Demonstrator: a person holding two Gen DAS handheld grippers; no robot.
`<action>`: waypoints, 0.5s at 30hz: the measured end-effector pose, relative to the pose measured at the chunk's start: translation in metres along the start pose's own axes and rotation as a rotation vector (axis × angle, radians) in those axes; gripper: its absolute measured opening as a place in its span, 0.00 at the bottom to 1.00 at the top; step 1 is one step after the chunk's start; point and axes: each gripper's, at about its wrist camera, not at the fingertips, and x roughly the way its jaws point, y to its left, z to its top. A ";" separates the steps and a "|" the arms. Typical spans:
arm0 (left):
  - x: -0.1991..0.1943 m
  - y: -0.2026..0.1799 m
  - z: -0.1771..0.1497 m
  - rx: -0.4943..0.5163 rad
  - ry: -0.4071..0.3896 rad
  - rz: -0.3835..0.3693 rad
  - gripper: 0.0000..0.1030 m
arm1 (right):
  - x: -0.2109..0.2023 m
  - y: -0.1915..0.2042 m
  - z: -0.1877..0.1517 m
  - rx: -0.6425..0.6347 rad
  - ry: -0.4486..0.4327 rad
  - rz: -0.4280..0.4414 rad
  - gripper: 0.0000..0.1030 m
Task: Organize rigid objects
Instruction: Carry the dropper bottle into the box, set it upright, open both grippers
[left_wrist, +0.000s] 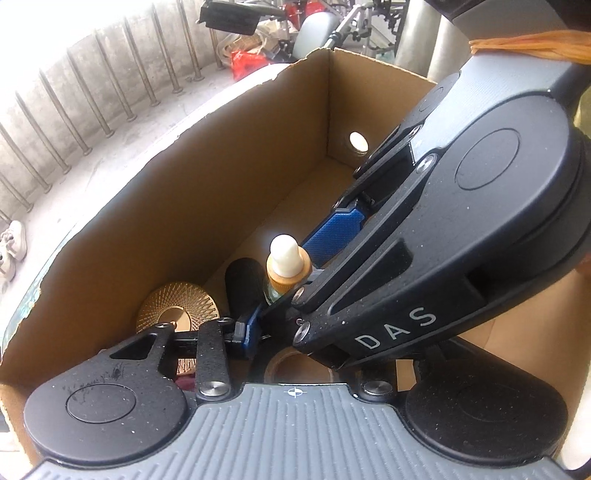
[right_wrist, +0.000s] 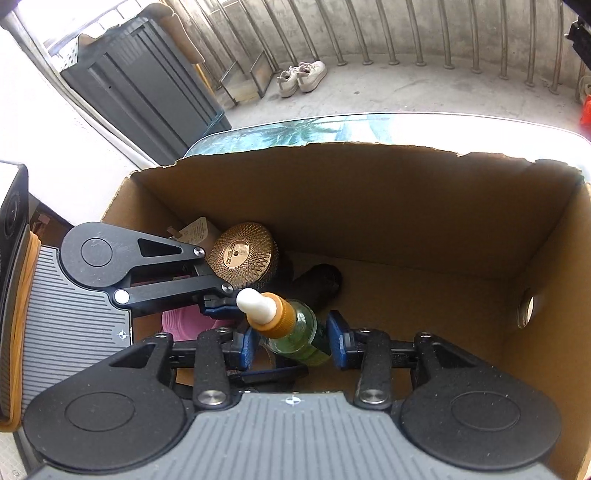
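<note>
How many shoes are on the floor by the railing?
2. The pale lace-up shoes sit side by side on the grey concrete floor near the metal railing: one on the left, one right beside it. None seem hidden.

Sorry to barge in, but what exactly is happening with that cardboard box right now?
A person holding a gripper in each hand is sorting items into a cardboard box. The right gripper has its blue pads either side of a green dropper bottle low inside the box; whether they press on it is unclear. The left gripper reaches in beside it, near a round gold-lidded container and a dark object already in the box.
</note>
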 end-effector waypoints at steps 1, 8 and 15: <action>-0.004 -0.001 -0.001 0.007 -0.007 0.003 0.43 | -0.003 0.001 0.000 0.001 -0.009 -0.001 0.43; -0.034 -0.013 -0.011 0.012 -0.016 0.045 0.52 | -0.028 0.004 -0.005 -0.004 -0.046 -0.020 0.52; -0.107 -0.049 -0.040 0.008 -0.157 0.130 0.54 | -0.086 0.016 -0.016 -0.028 -0.158 -0.035 0.52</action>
